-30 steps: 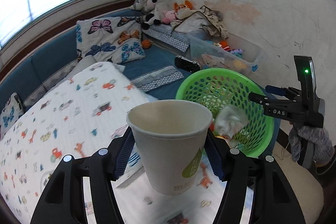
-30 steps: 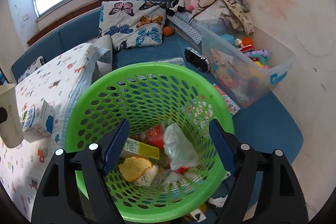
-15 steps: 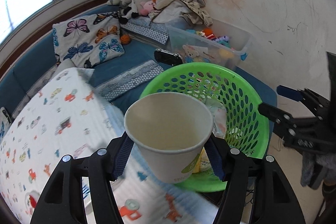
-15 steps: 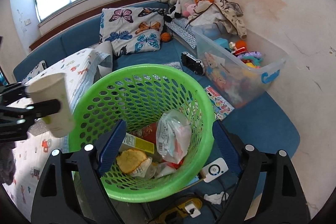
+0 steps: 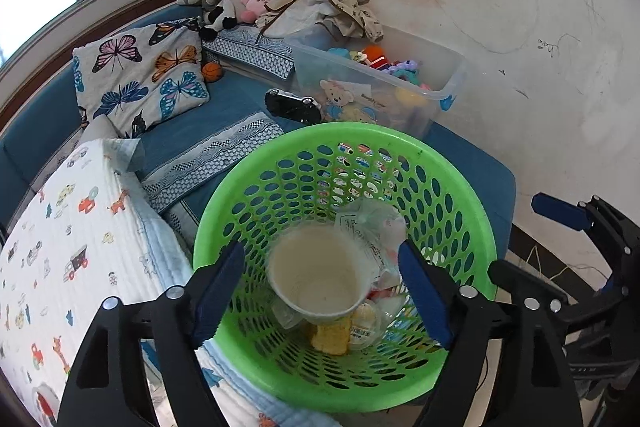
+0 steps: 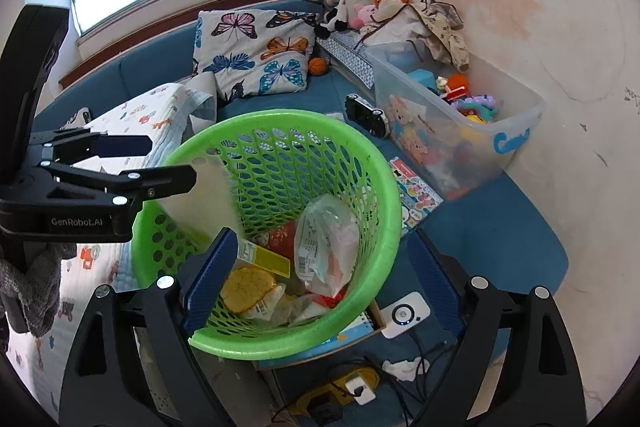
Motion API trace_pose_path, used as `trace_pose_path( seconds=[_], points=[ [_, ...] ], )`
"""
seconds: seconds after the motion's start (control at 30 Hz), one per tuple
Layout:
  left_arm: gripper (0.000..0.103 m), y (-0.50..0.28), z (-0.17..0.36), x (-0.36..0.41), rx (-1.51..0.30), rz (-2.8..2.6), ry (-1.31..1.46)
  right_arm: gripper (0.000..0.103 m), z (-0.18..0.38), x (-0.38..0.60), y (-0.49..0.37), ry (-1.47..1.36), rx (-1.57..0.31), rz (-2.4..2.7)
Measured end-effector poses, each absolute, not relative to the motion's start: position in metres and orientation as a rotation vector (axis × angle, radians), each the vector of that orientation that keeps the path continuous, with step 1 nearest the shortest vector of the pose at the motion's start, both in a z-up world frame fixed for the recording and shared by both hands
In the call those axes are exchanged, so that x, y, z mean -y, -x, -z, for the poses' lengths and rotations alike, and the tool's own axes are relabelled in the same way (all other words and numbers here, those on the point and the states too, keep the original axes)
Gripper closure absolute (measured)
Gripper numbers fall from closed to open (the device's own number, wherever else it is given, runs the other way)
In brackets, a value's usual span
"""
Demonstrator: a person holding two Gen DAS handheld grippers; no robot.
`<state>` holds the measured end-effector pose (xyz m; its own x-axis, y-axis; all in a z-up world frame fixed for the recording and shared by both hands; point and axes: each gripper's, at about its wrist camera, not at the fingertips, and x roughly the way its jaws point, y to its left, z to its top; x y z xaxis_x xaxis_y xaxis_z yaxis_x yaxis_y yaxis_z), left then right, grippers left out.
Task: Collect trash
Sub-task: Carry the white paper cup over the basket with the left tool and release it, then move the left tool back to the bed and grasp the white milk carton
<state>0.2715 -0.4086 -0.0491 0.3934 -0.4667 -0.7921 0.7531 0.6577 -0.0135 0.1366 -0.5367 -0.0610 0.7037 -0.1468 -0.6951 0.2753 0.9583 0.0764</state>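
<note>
A white paper cup [image 5: 318, 279] is dropping upright into the green basket [image 5: 460, 187], free of the blue pads on either side. My left gripper [image 5: 320, 251] hangs over the basket with its jaws opening. From the right wrist view the cup [image 6: 204, 195] is a blur just under the left gripper [image 6: 160, 163]. The basket [image 6: 384, 179] holds a plastic bag [image 6: 326, 239], a yellow carton [image 6: 264, 257] and a wrapped bun [image 6: 248, 285]. My right gripper [image 6: 322, 239] is above the basket's near side, jaws opening, nothing between them.
A clear toy bin [image 6: 460, 123] stands against the wall behind the basket. A patterned quilt [image 5: 80, 227] lies left of it, and a butterfly pillow [image 5: 140, 79] further back. On the floor are a white device [image 6: 404, 313], a crumpled tissue [image 6: 402, 367] and a power strip [image 6: 352, 387].
My left gripper carried the cup over the basket, opened and let it go; the cup now falls inside. The right gripper widened a little and drew back slightly.
</note>
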Motion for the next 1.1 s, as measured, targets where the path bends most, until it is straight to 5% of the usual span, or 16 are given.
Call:
trace_pose_path(
  seconds=[1.1],
  points=[
    [0.018,-0.248,0.01,0.221,-0.772,0.571,-0.226,0.009,0.051,0.425,-0.151,-0.129,-0.751,-0.03]
  ],
)
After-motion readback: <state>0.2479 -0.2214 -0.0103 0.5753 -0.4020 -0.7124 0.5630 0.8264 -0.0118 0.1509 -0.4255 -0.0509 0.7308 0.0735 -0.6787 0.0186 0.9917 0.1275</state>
